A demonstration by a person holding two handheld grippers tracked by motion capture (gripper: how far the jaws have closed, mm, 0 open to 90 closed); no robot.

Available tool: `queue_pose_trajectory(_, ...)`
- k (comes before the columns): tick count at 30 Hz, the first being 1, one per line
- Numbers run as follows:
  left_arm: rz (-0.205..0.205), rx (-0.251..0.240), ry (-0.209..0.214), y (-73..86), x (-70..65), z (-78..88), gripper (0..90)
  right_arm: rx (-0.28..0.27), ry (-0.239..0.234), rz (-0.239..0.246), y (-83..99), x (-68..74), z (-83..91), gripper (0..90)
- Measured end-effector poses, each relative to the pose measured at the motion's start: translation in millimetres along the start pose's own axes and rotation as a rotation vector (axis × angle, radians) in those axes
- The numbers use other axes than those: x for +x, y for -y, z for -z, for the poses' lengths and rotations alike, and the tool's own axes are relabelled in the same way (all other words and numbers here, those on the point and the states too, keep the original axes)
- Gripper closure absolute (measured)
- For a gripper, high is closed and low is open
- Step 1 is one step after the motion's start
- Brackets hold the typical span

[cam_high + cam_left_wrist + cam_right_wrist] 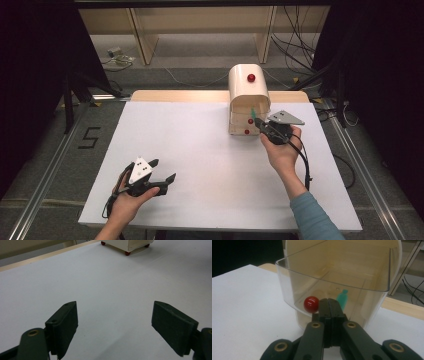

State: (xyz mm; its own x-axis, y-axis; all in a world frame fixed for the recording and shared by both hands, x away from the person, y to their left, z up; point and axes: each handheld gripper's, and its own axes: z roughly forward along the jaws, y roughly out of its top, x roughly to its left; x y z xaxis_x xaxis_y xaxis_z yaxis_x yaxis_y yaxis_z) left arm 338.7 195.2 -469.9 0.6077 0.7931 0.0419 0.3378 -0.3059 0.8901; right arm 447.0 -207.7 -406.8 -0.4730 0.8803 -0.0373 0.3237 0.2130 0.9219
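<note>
Right gripper view showed a clear plastic drawer (332, 277) pulled out of a small cream cabinet (248, 92), with a little green bottle (342, 299) lying on the drawer's floor toward the back. The bottle's long axis ran roughly front to back in the drawer, cap end pointing away toward the cabinet. A red knob (311, 304) sat on the drawer's front wall. The right gripper (331, 305) had its jaws pressed fully together, holding nothing, tips at the drawer front just beside the knob. High view placed the cabinet at the far right of the white table (200, 165). The left gripper (115, 322) rested low over bare table near the person's side, well apart from the cabinet, jaws wide and empty. Judging from this, pushing squarely on the drawer front, along the drawer's slide direction, would likely close it without skewing the cabinet.
</note>
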Motion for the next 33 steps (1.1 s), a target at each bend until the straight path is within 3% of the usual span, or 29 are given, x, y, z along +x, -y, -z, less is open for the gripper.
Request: queue_pose_trajectory(33, 0.0, 0.001, 0.0, 0.1, 0.1, 0.3, 21.2, 0.0, 0.008, 0.0, -1.0, -0.5, -1.8, 90.0)
